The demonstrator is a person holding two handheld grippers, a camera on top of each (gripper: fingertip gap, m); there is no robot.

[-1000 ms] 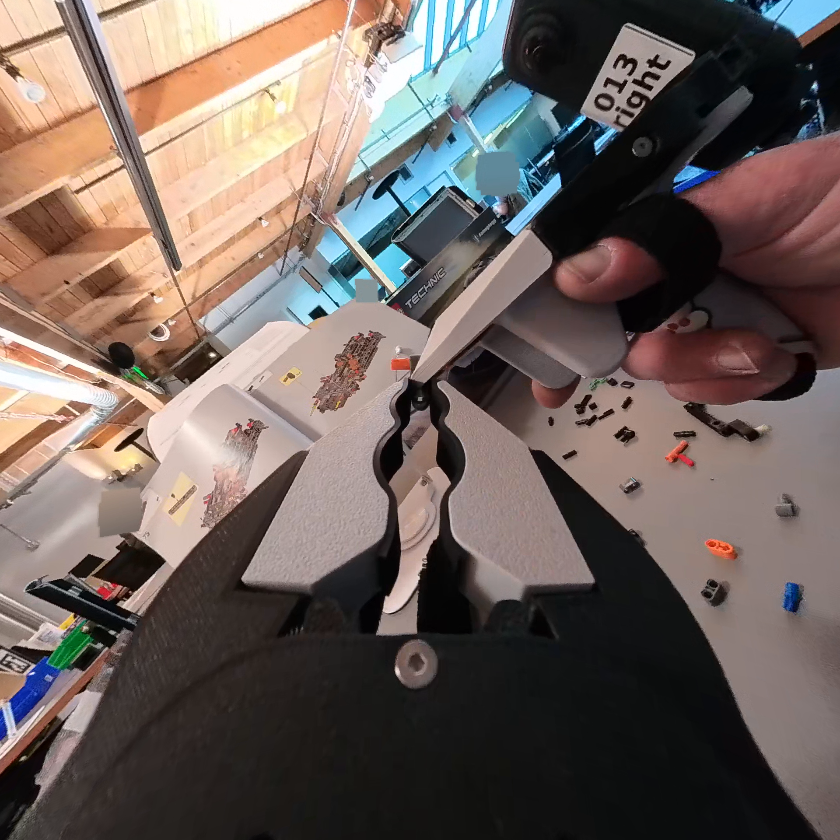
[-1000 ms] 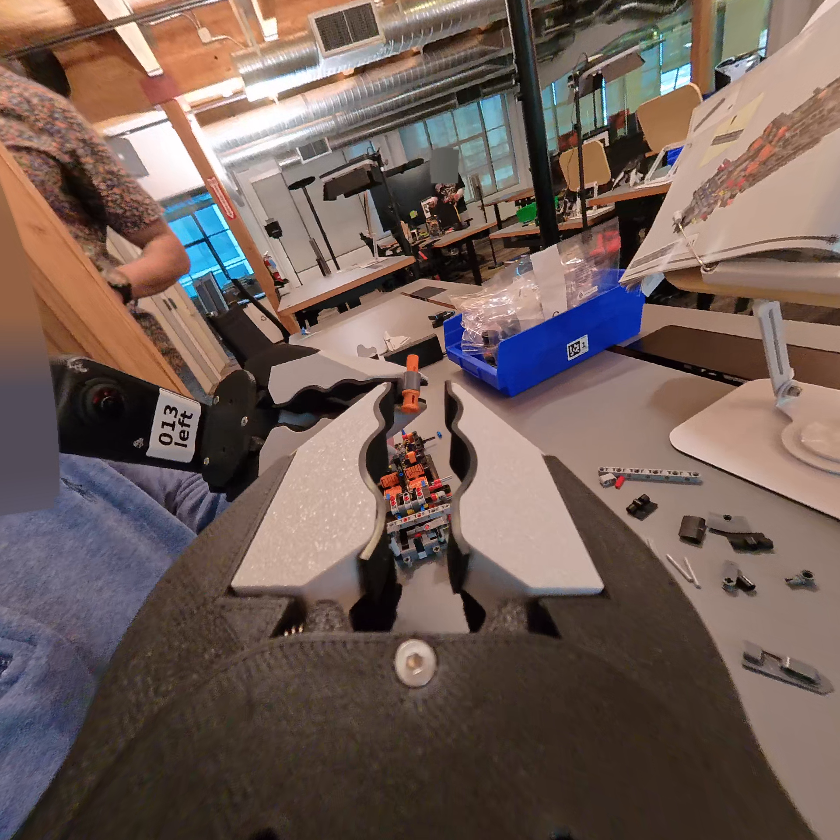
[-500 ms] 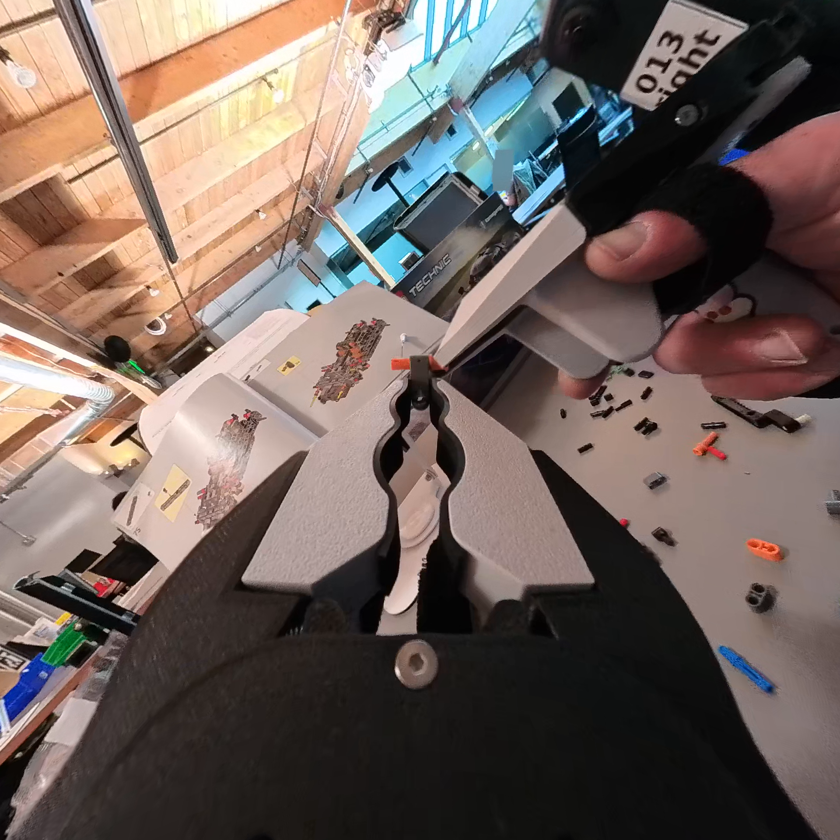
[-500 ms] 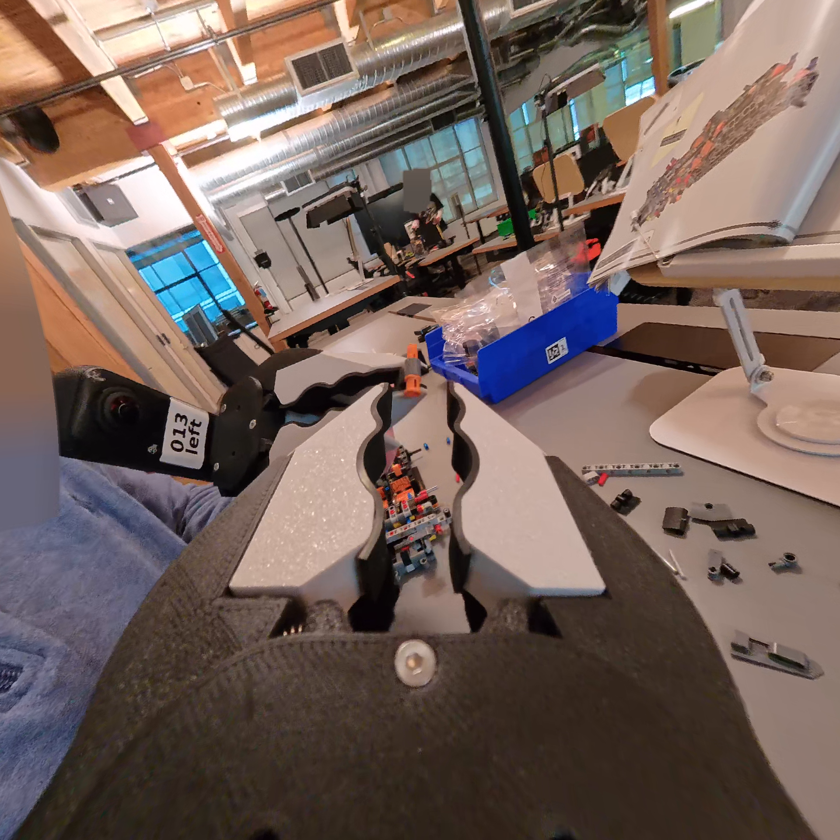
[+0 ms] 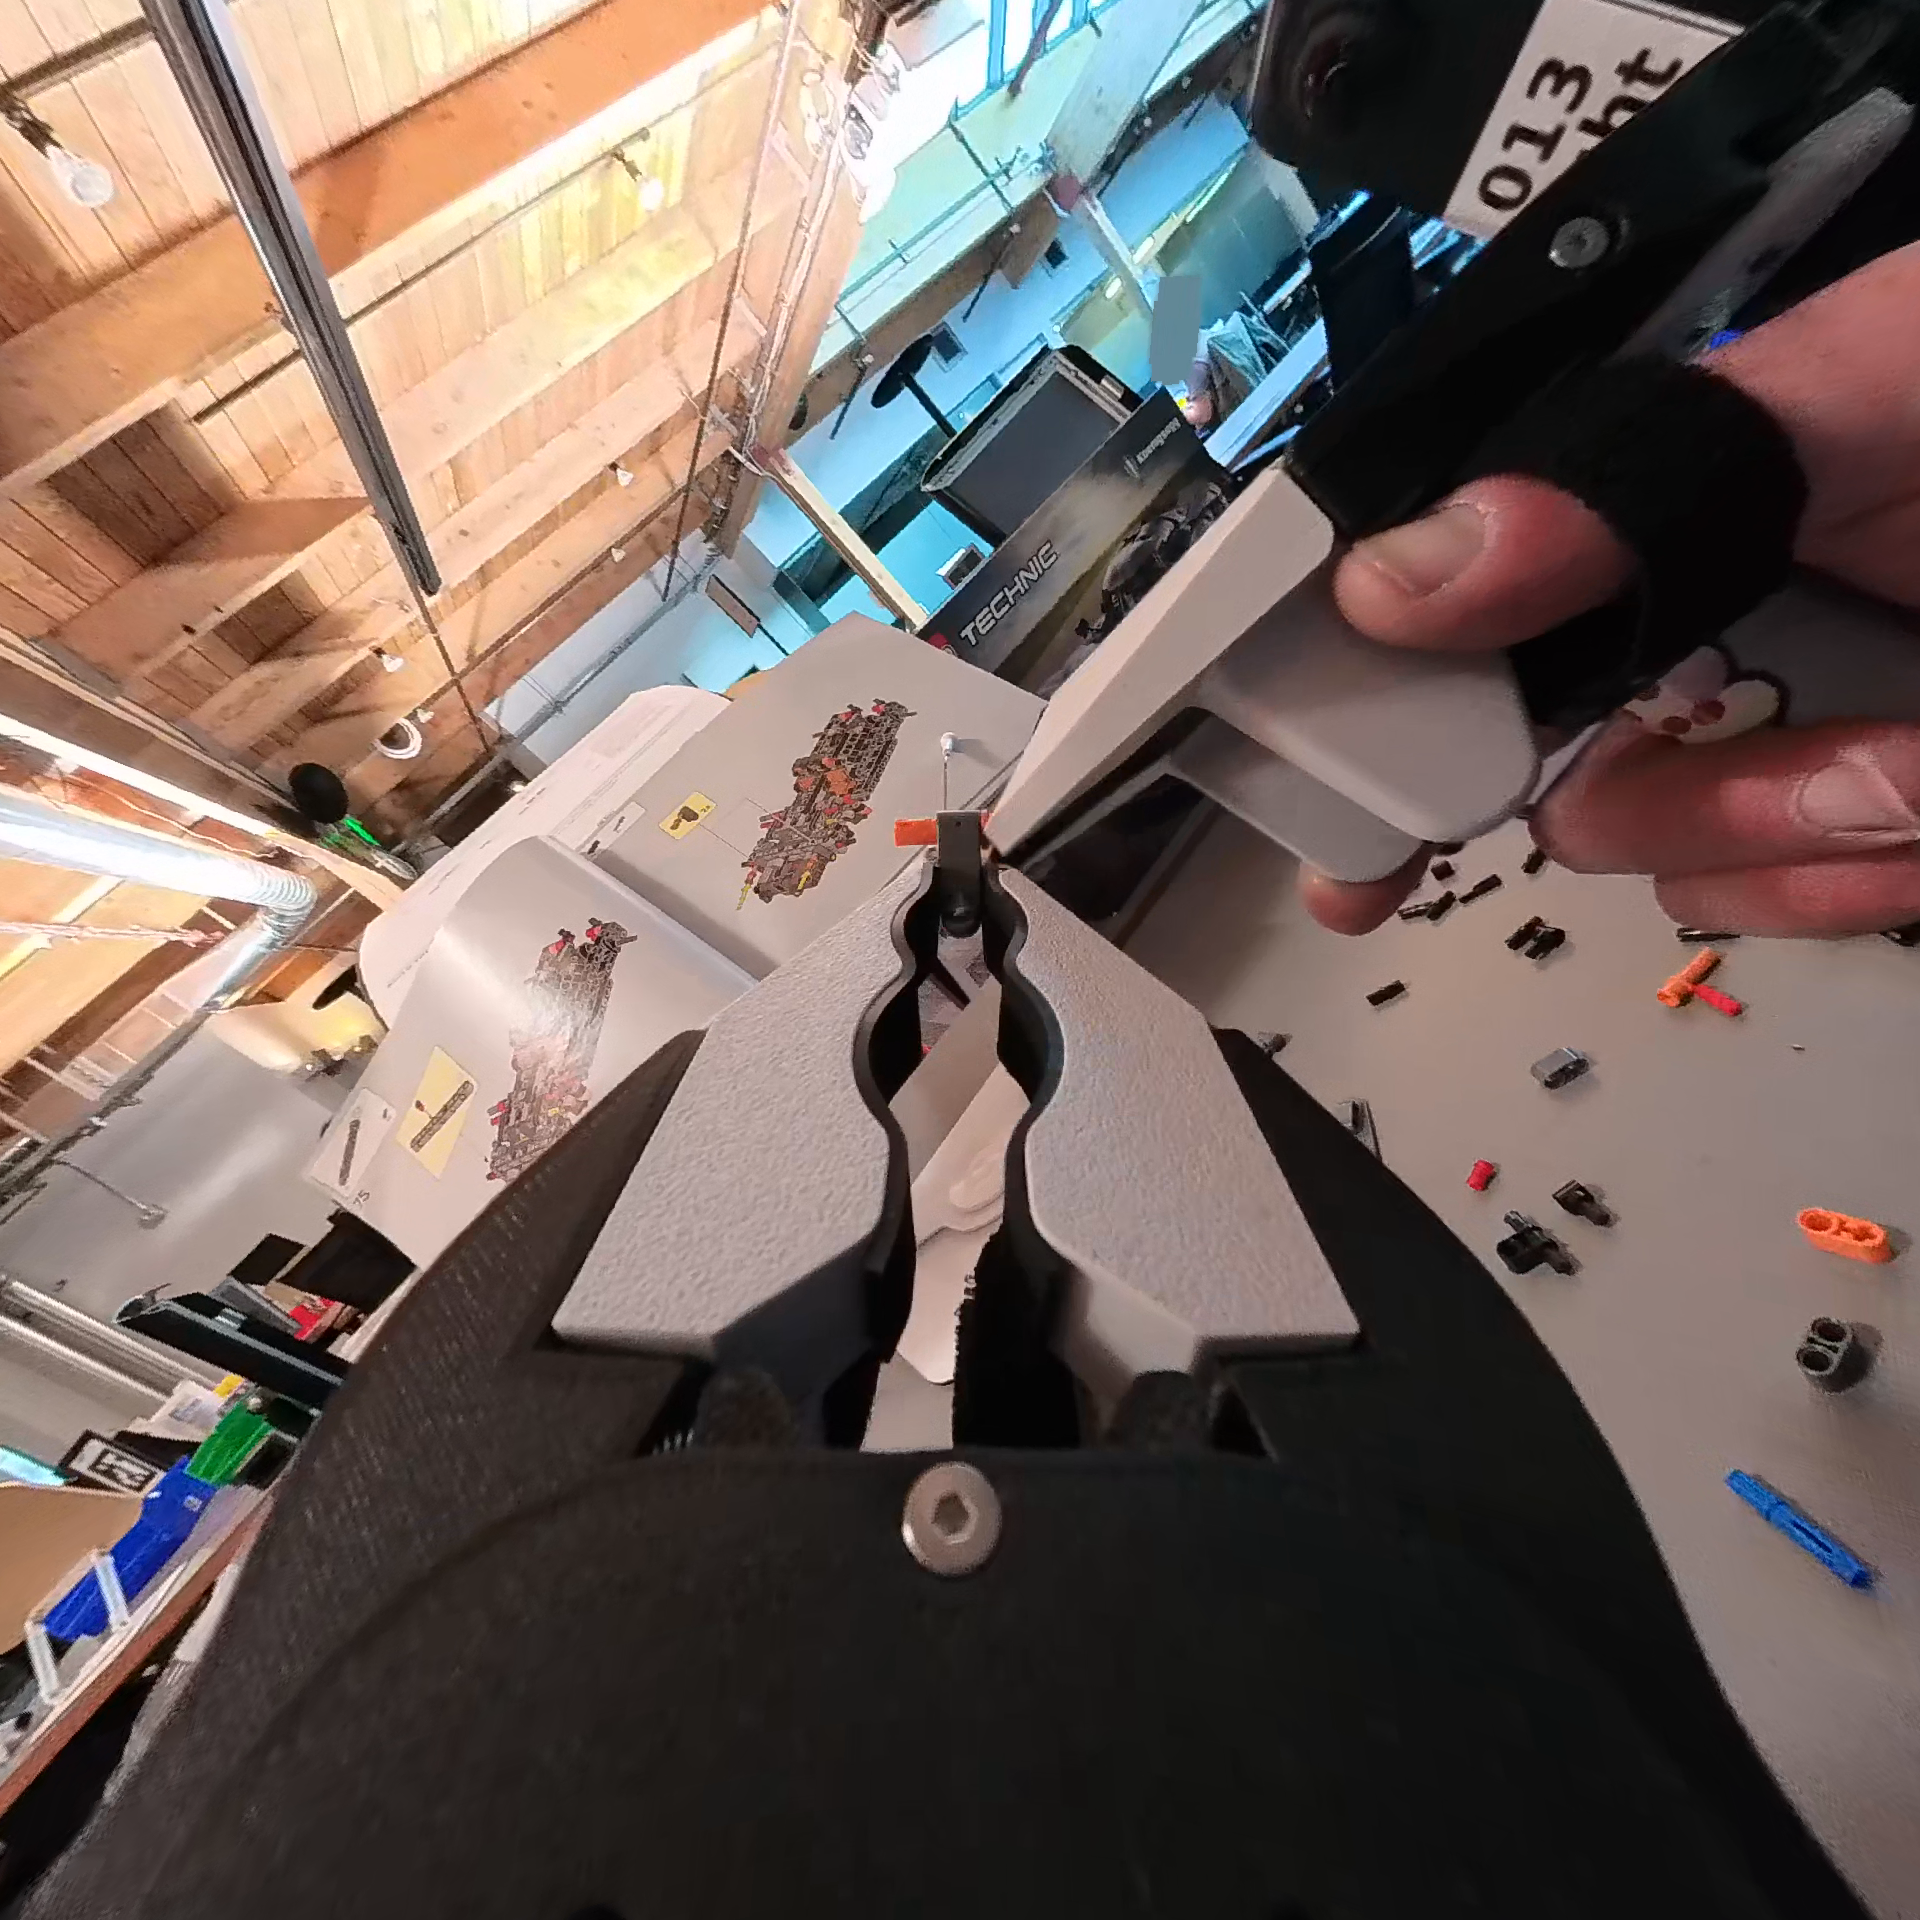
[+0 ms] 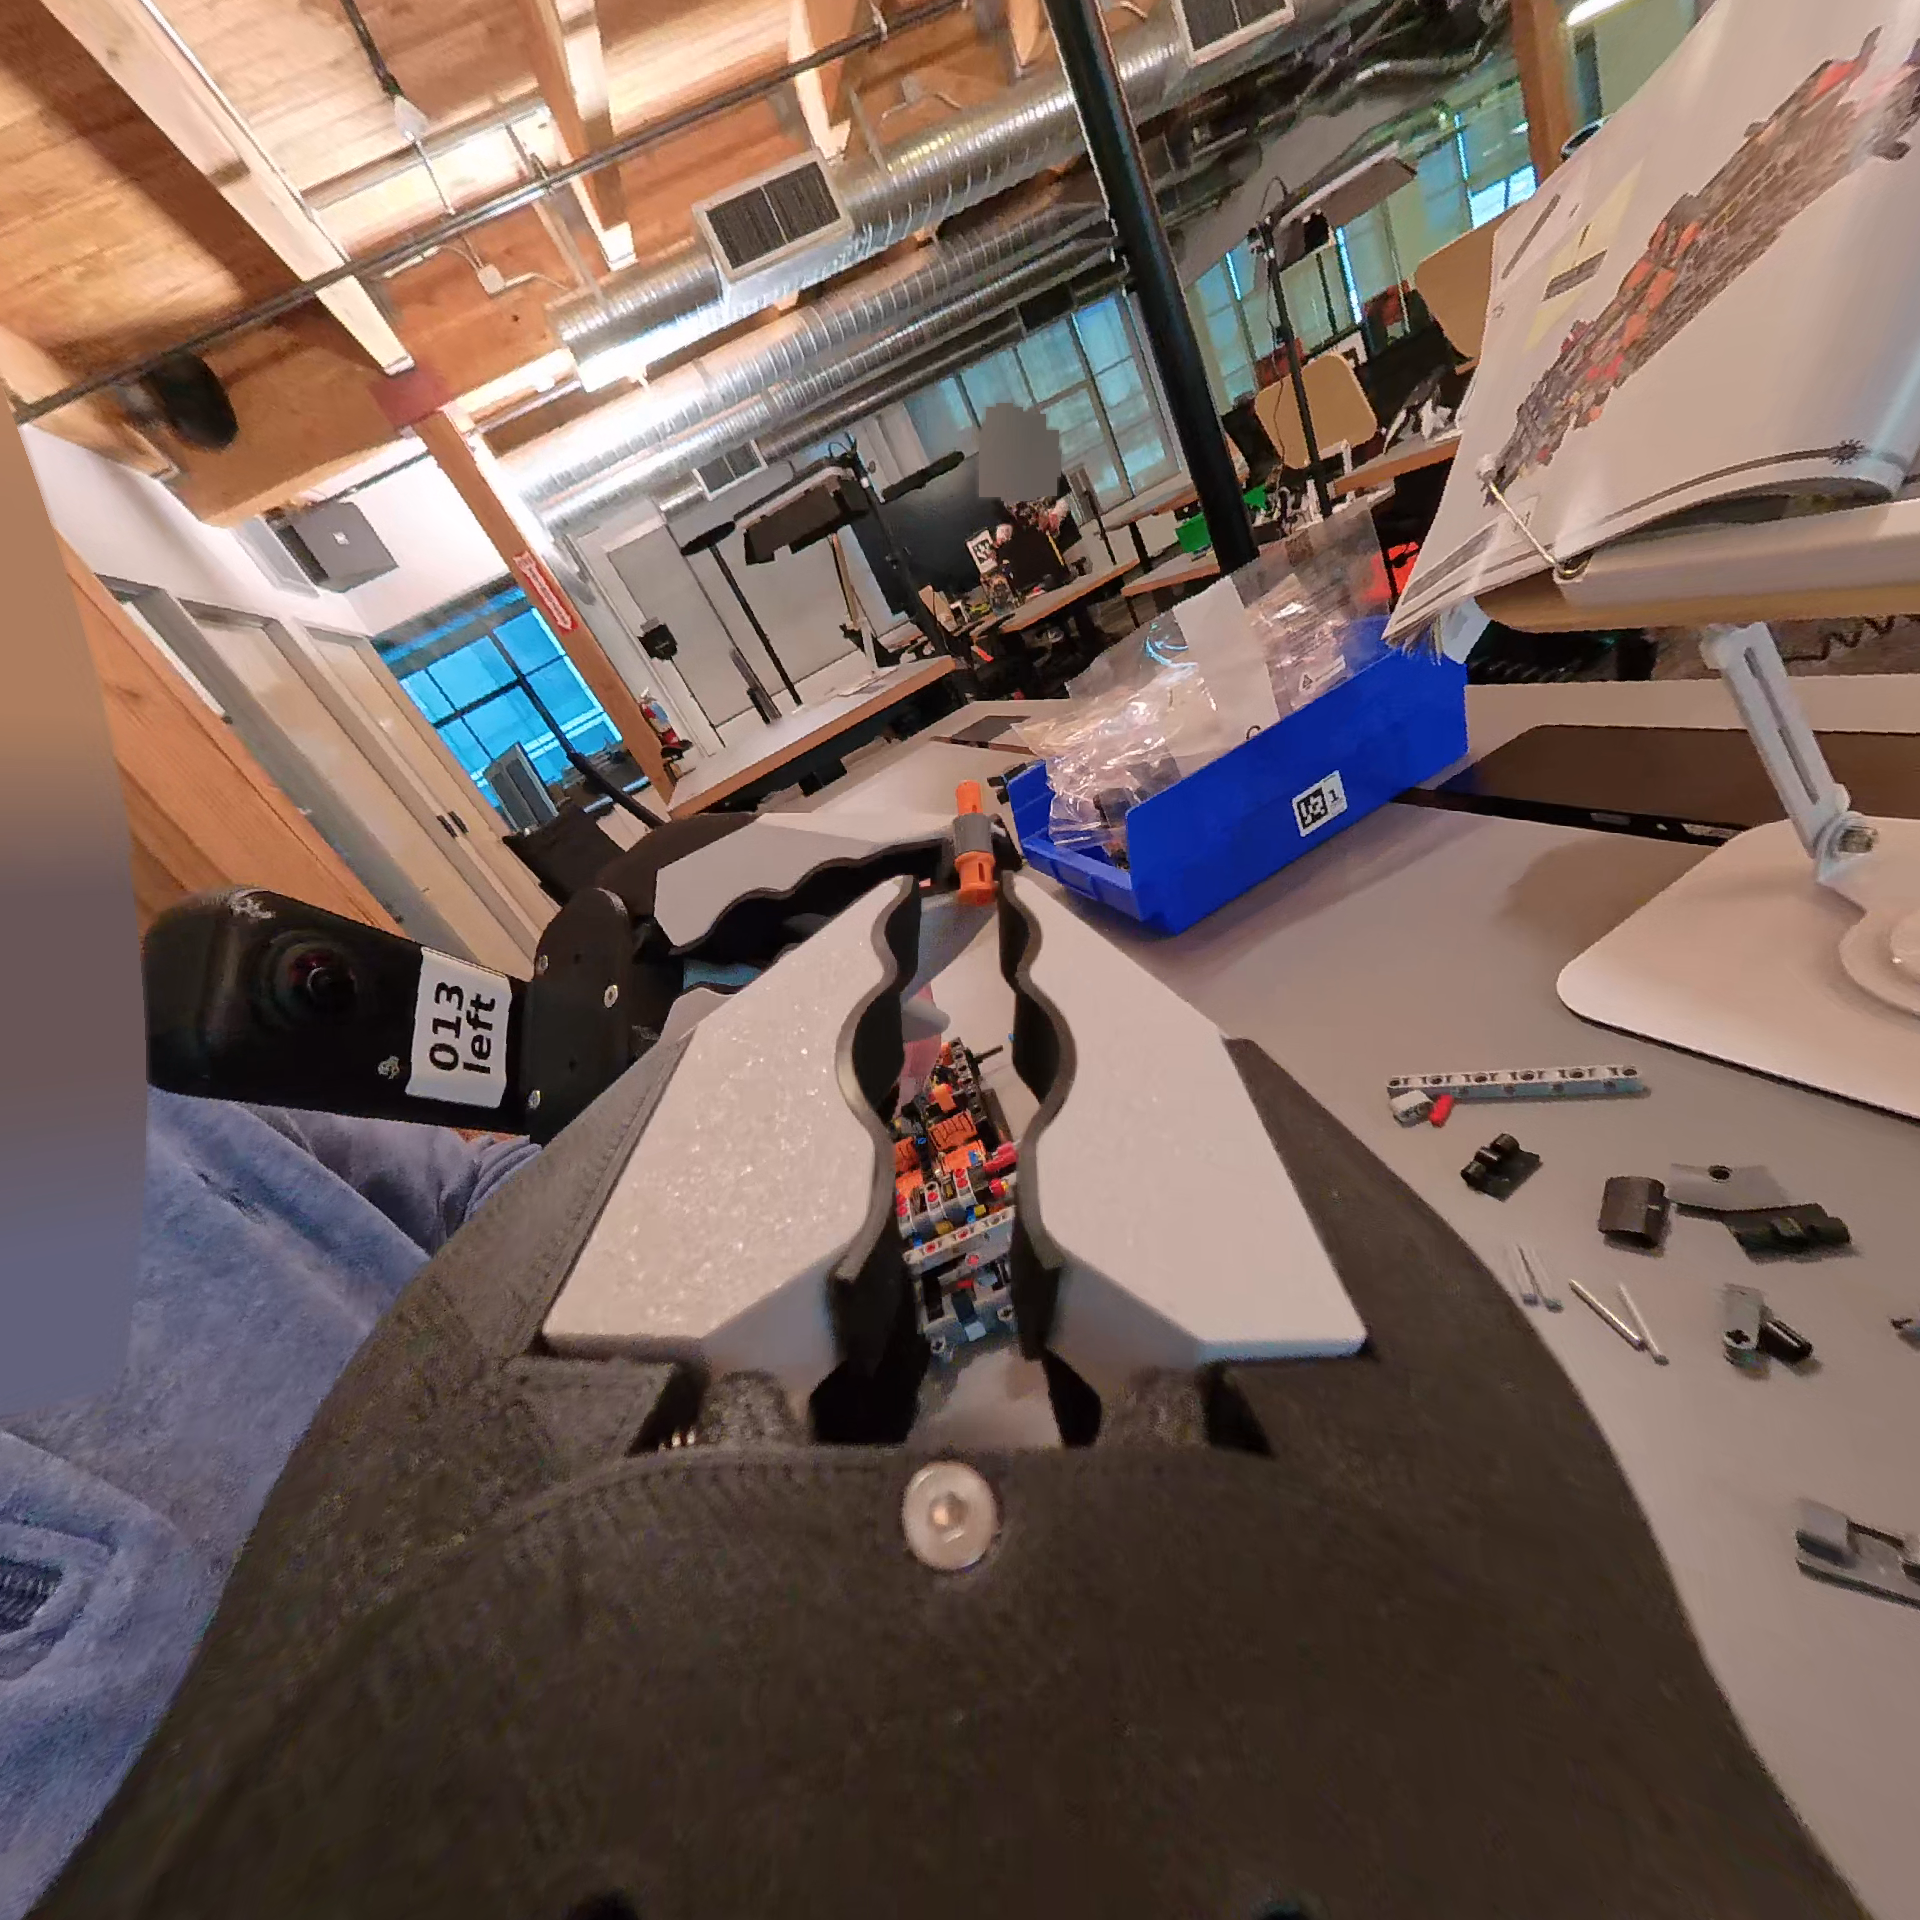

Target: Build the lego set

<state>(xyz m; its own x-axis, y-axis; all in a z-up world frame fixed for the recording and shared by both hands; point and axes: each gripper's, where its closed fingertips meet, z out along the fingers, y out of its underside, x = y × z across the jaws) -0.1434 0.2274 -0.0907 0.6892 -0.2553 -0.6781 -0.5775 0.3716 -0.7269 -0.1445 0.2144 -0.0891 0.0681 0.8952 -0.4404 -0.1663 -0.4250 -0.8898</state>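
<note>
My left gripper [image 5: 958, 883] is shut on a small piece, an orange pin through a grey bush [image 5: 940, 836], held up in the air. From the right wrist view the left gripper [image 6: 951, 860] reaches in from the left with the pin [image 6: 971, 844] upright at its tips. My right gripper [image 6: 961, 888] has a narrow gap between its fingers, and the pin's lower end sits at that gap, not clamped. In the left wrist view the right gripper [image 5: 1003, 831], held by a hand, points at the piece. The built lego assembly [image 6: 951, 1174] shows below, between the right fingers.
An open instruction booklet [image 6: 1714, 312] rests on a white stand [image 6: 1714, 966] at the right. A blue bin [image 6: 1247, 831] holds bags of parts. Loose parts [image 6: 1496, 1164] lie on the grey table [image 5: 1558, 1455], among them an orange piece [image 5: 1844, 1236] and a blue axle [image 5: 1797, 1527].
The right gripper's tips have slid from over the left fingertips to just right of the held piece. Both views have tilted a little. The left gripper's hold is unchanged.
</note>
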